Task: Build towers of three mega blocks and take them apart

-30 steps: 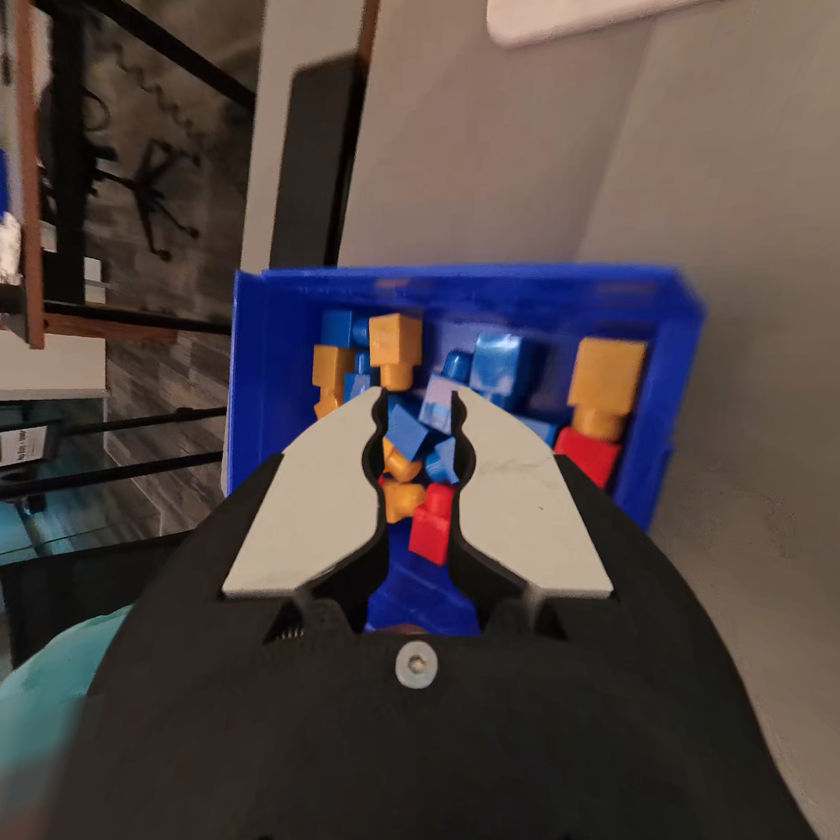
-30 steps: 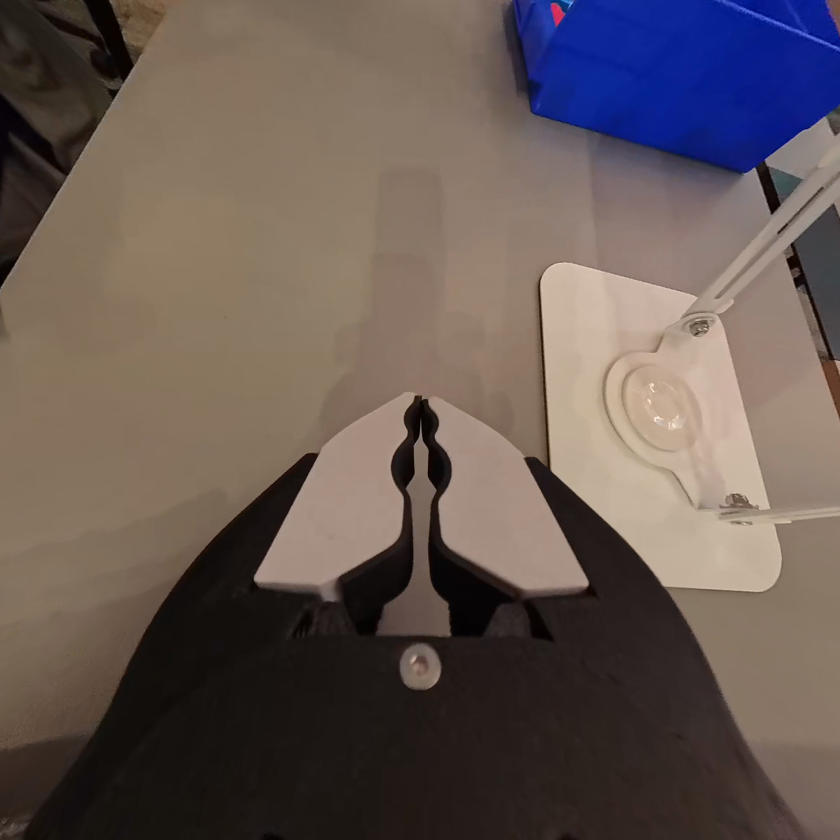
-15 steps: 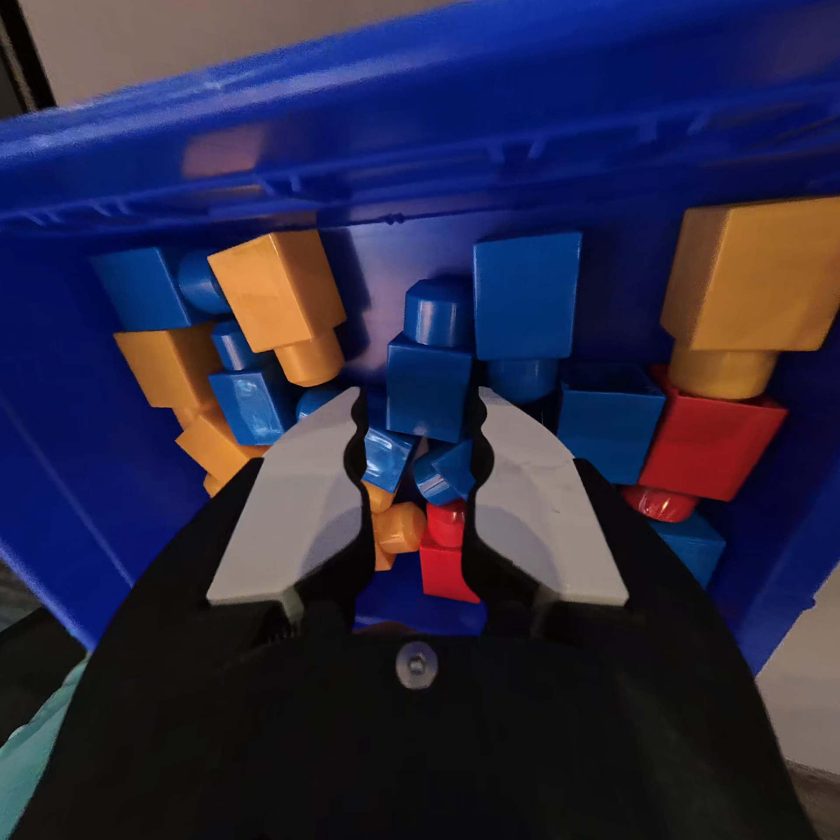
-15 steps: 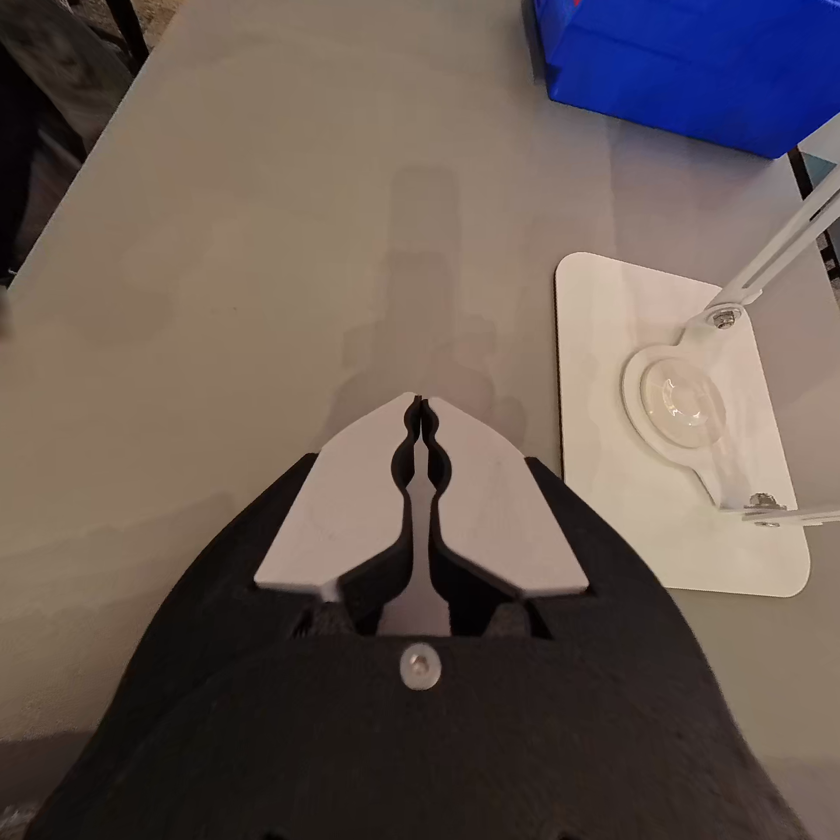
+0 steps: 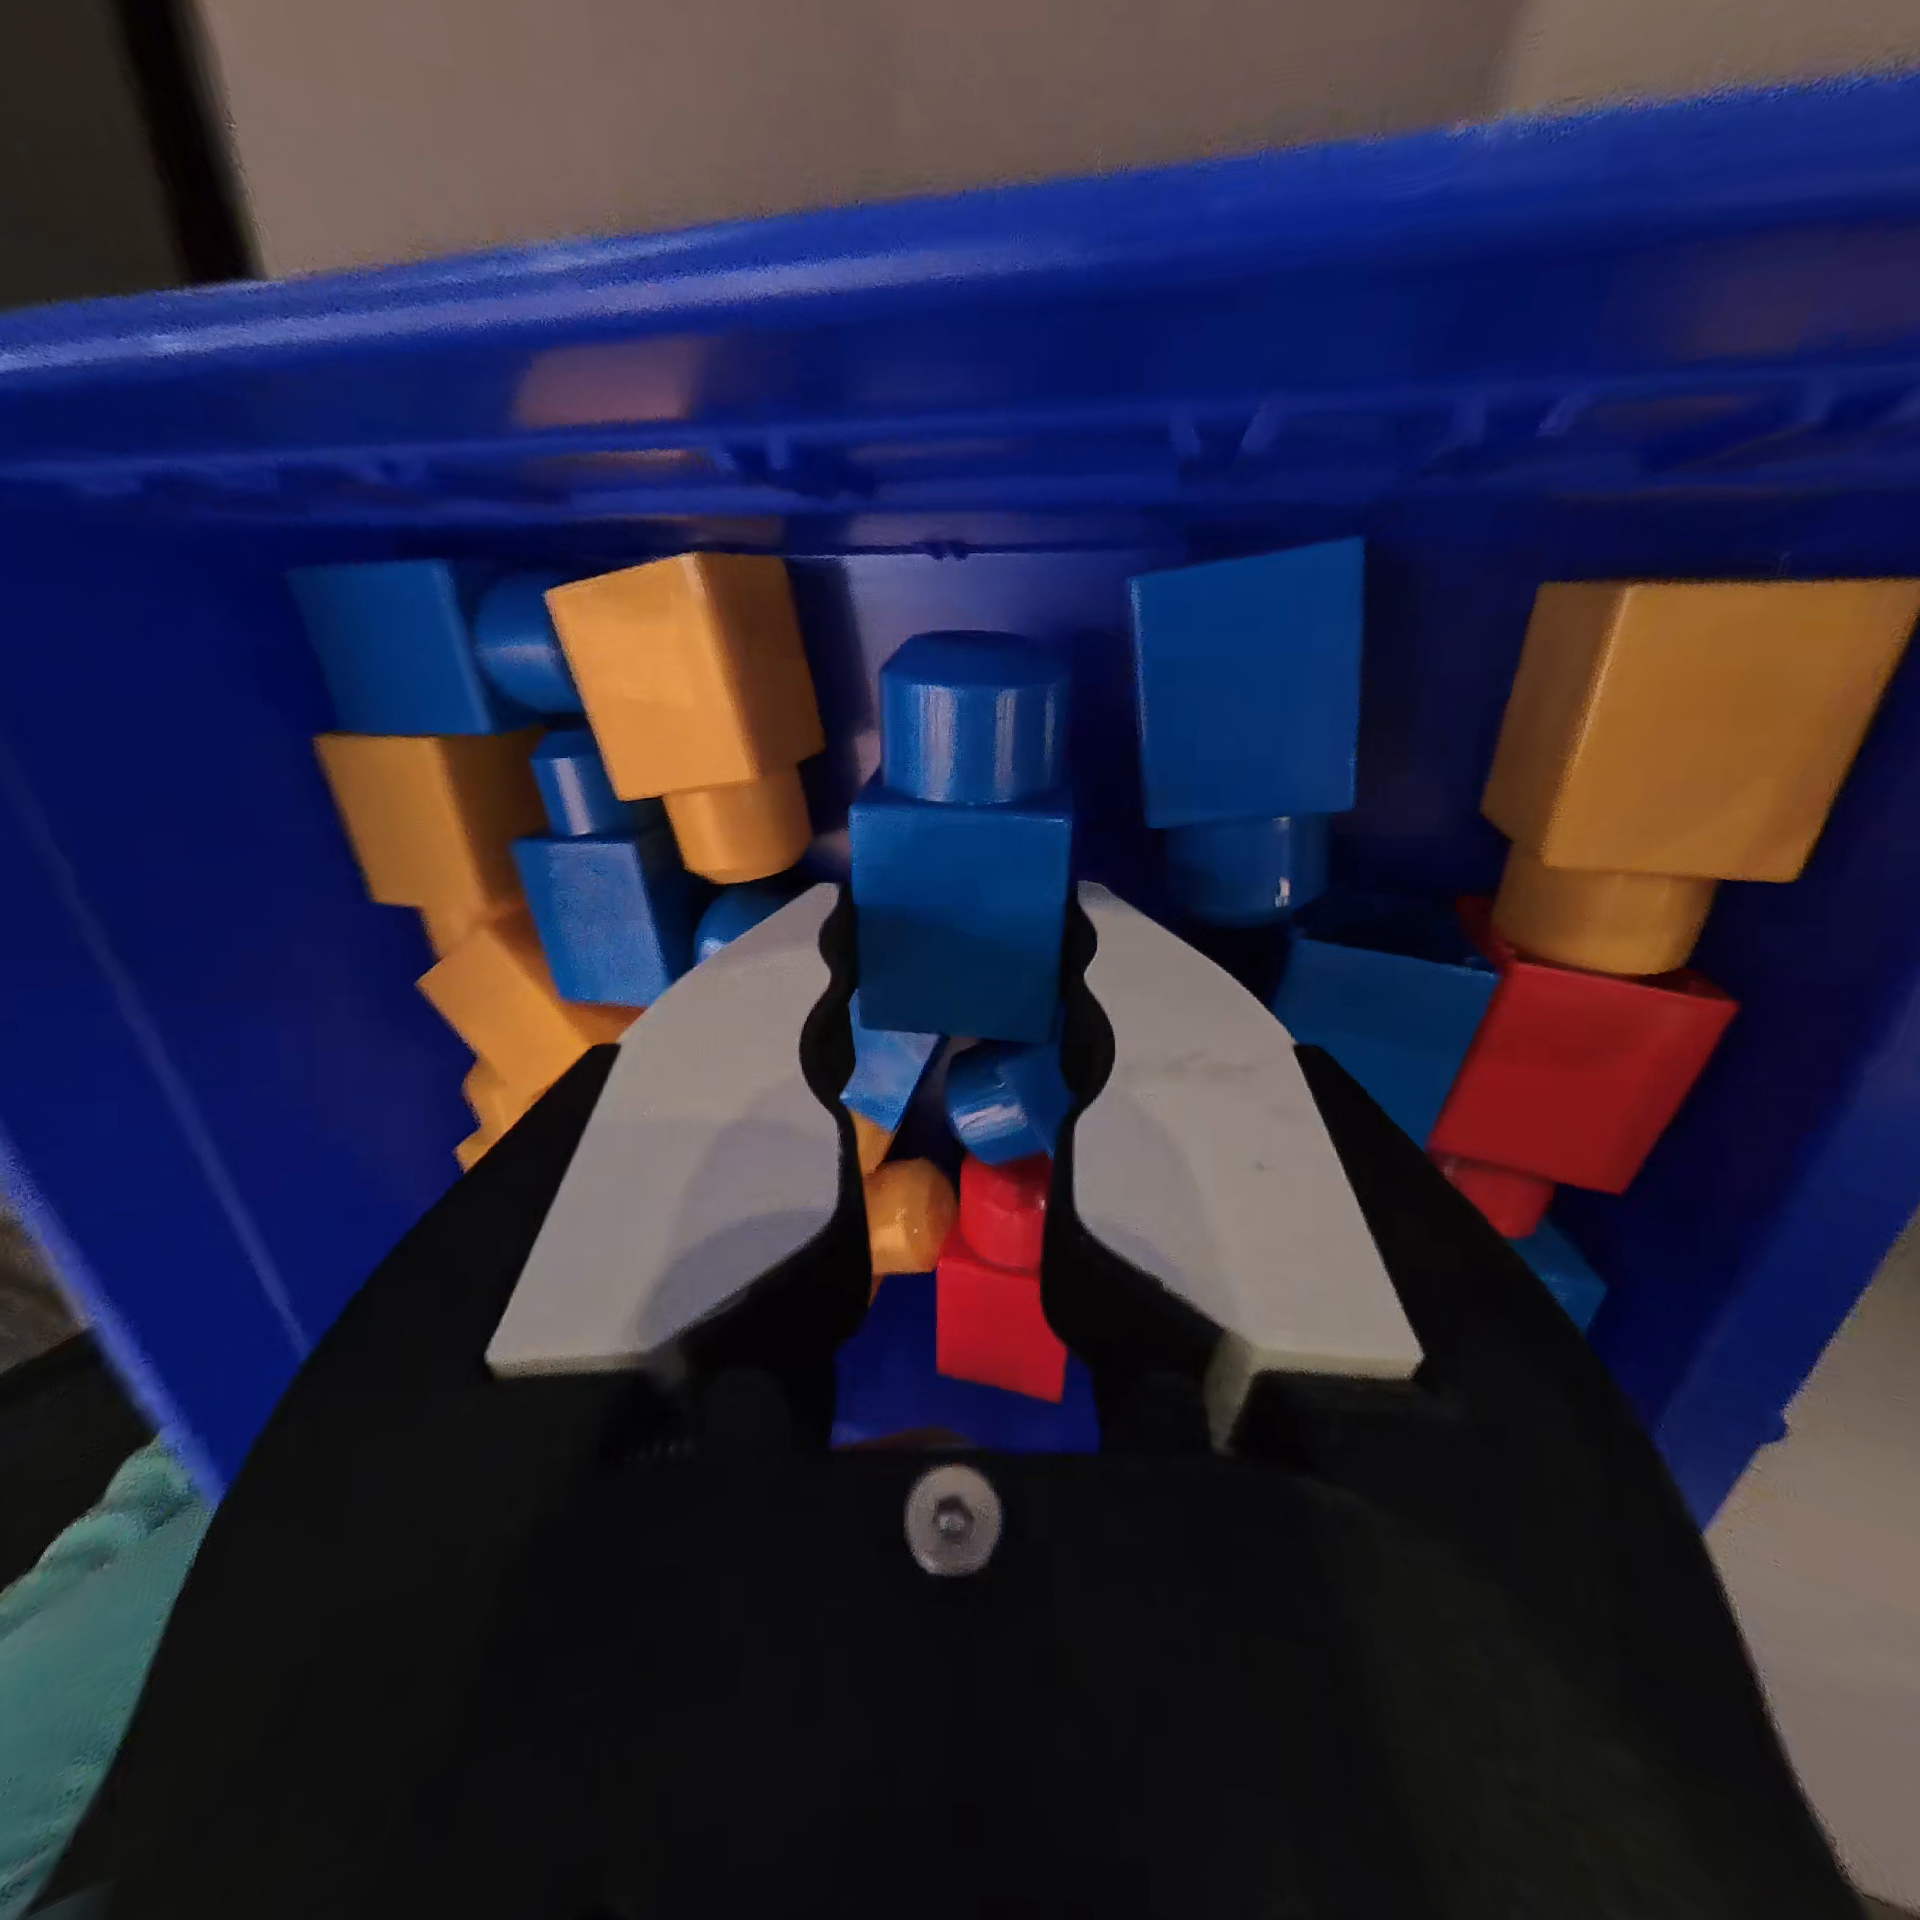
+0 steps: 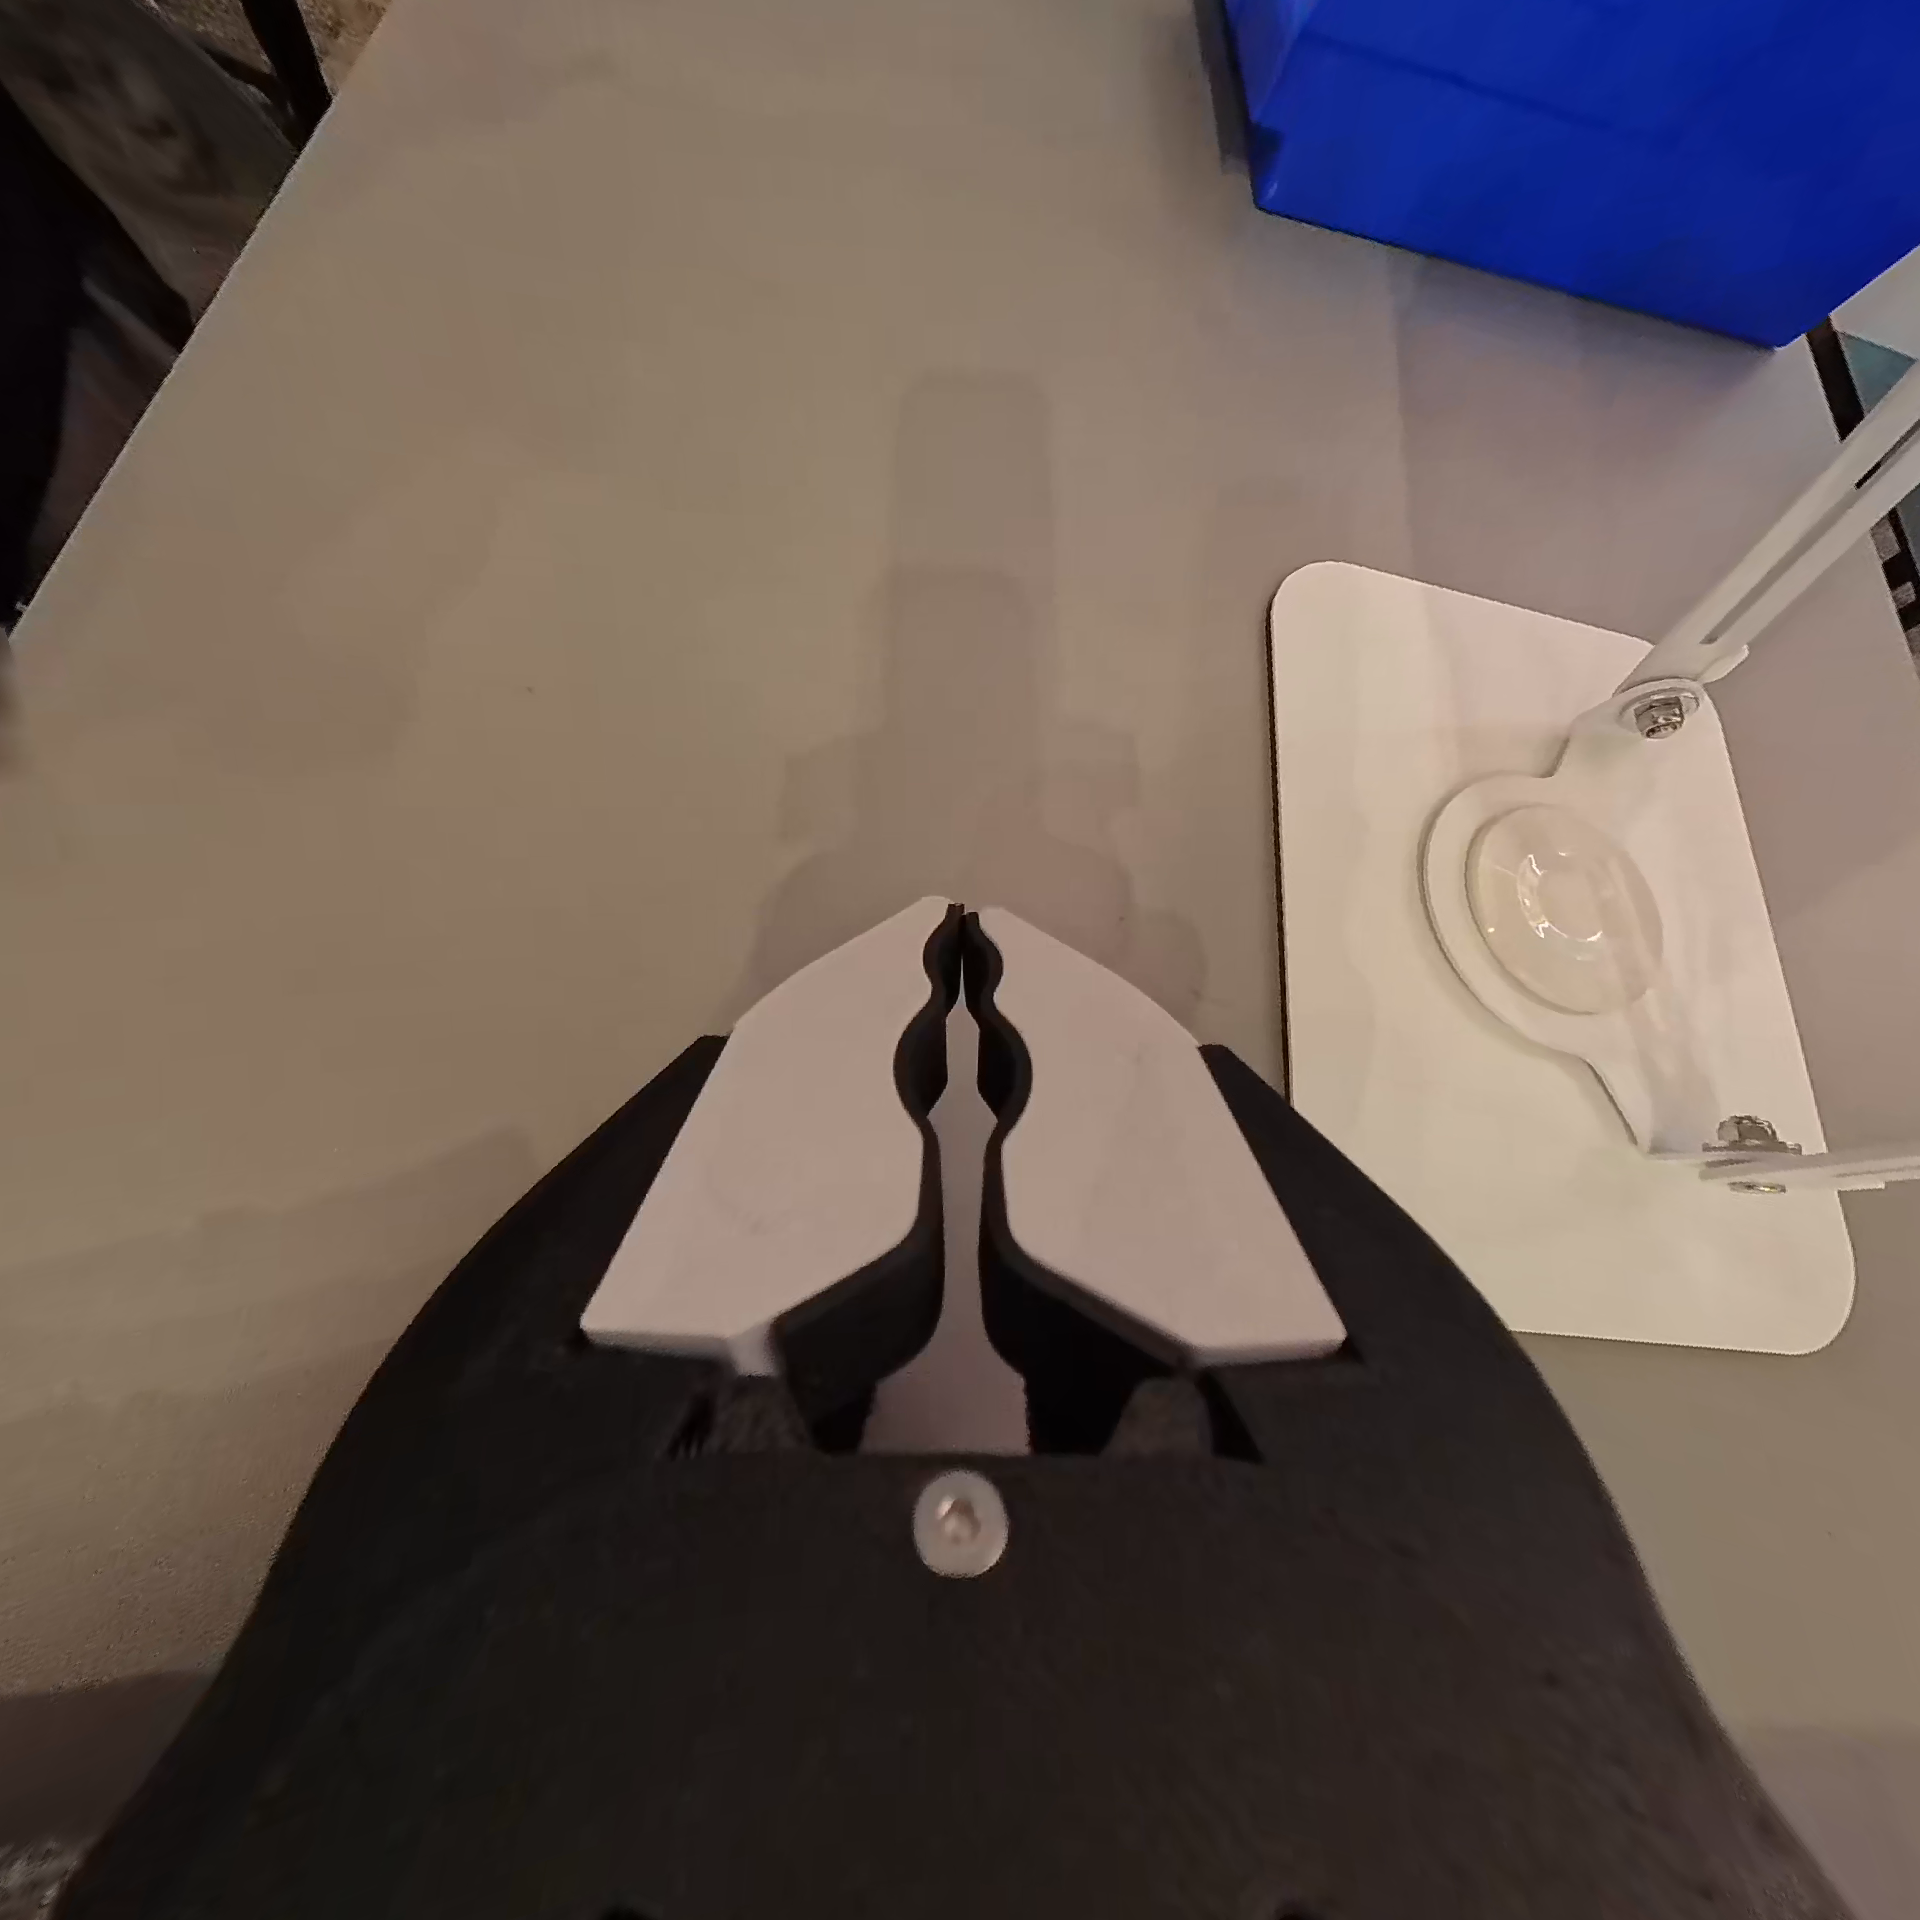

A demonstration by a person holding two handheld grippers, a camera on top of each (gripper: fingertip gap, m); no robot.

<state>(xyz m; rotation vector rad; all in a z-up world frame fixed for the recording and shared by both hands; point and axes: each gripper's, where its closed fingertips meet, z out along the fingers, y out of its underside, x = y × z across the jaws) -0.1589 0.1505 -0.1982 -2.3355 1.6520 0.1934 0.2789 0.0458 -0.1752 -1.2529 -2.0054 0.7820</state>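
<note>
In the left wrist view, my left gripper reaches into a blue bin filled with several blue, orange and red mega blocks. Its pads press on both sides of a blue block whose round stud points away from me. An orange block lies to its left, another blue block to its right, and a red block at the far right. My right gripper is shut and empty over the bare grey table. The bin's outer wall shows at the top right of the right wrist view.
A white base plate with a clear suction cup and thin white stand arms sits on the table to the right of my right gripper. The table's left edge runs diagonally, with dark floor beyond. My hands' fingertips stand some 45 cm from each other.
My left gripper moved down into the bin, opened wider, then closed its pads on the blue block. My right gripper stayed shut and drifted slightly.
</note>
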